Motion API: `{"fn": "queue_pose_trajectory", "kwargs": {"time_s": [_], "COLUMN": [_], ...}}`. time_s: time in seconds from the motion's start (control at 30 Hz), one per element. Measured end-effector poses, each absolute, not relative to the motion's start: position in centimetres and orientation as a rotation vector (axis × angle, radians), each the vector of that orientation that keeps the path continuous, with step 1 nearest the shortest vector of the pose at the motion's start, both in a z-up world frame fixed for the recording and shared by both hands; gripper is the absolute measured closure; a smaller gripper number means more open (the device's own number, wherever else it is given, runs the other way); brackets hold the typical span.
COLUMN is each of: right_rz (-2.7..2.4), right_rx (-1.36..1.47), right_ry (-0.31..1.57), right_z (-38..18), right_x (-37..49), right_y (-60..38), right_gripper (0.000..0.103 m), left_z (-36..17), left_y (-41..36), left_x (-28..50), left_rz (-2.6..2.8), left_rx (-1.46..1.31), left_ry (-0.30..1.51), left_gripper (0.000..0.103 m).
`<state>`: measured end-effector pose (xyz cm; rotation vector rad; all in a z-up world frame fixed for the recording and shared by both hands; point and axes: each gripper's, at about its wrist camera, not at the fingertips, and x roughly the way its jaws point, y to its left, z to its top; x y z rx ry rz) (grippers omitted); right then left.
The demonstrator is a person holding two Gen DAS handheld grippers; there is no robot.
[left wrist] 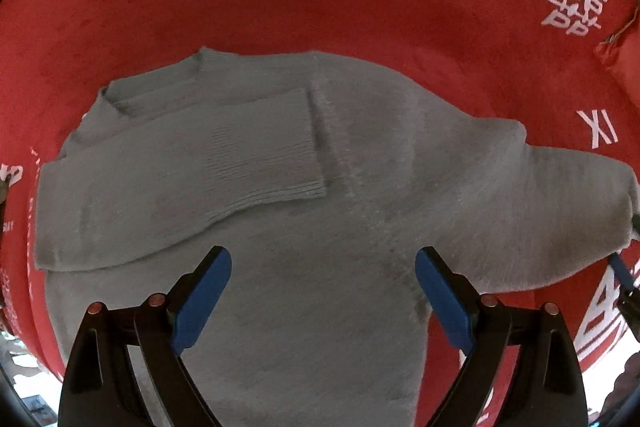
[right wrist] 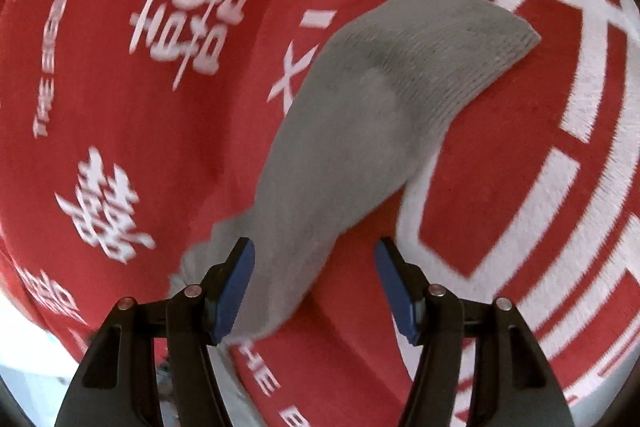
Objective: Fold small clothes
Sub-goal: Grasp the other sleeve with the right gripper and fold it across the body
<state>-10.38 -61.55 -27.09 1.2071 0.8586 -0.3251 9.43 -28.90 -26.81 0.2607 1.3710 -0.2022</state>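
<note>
- Folding is under way: our grey sweater point(left wrist: 304, 211) lies flat on the red blanket point(left wrist: 360, 19) with white writing on it.
- One sleeve point(left wrist: 224, 163) is already folded in. It lies across the chest, and its ribbed cuff ends near the middle of the sweater.
- We think that is the first fold done.
- The other sleeve point(right wrist: 360, 115) is not folded yet. It sticks out to the side on the blanket, with its cuff far from the body of the sweater.
- Our left gripper point(left wrist: 323, 291) hangs over the lower part of the sweater. Its blue fingers point(left wrist: 204, 299) stand wide apart and grab nothing.
- Our right gripper point(right wrist: 316, 287) is over the loose sleeve. Its fingers are spread apart too, with a gap between them. The sleeve runs past the left finger, but nothing pinches it, so we hold nothing there.
- The right view is blurry, so we cannot tell if that finger touches the cloth.
- What is left, we think: grab the loose sleeve, lay it over the chest like the first one, then fold the bottom of the sweater up to make a small neat pile.
</note>
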Motion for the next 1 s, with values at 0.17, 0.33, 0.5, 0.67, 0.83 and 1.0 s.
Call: {"fn": "queue_pose_trajectory", "kwargs": {"time_s": [0.17, 0.33, 0.5, 0.67, 0.83, 1.0], "right_rz": [-0.301, -0.232, -0.054, 0.130, 0.252, 0.362], "right_rx": [1.314, 1.520, 1.564, 1.493, 1.352, 1.147], "right_ry": [0.746, 0.640, 0.530, 0.521, 0.585, 0.693], "right_z": [-27.9, -29.0, -27.0, -23.4, -20.0, -17.3], "right_x": [-9.5, -8.9, -7.1, -2.9, 1.8, 7.0], "right_y": [-63.5, -64.6, -63.9, -61.1, -56.5, -49.0], "right_gripper": [0.036, 0.097, 0.097, 0.097, 0.097, 0.097], "left_z": [-27.4, -27.1, -28.3, -29.1, -26.0, -23.4], "left_y": [-30.0, -30.2, -31.5, -33.0, -28.2, -20.3], "left_x": [9.9, 10.9, 11.7, 11.8, 13.6, 14.6], "left_rz": [-0.197, -0.176, -0.176, -0.237, -0.245, -0.155], "left_rx": [0.299, 0.296, 0.307, 0.410, 0.274, 0.219], "left_ry": [1.366, 1.325, 1.310, 1.269, 1.266, 1.222], "left_gripper": [0.009, 0.009, 0.009, 0.005, 0.005, 0.005]}}
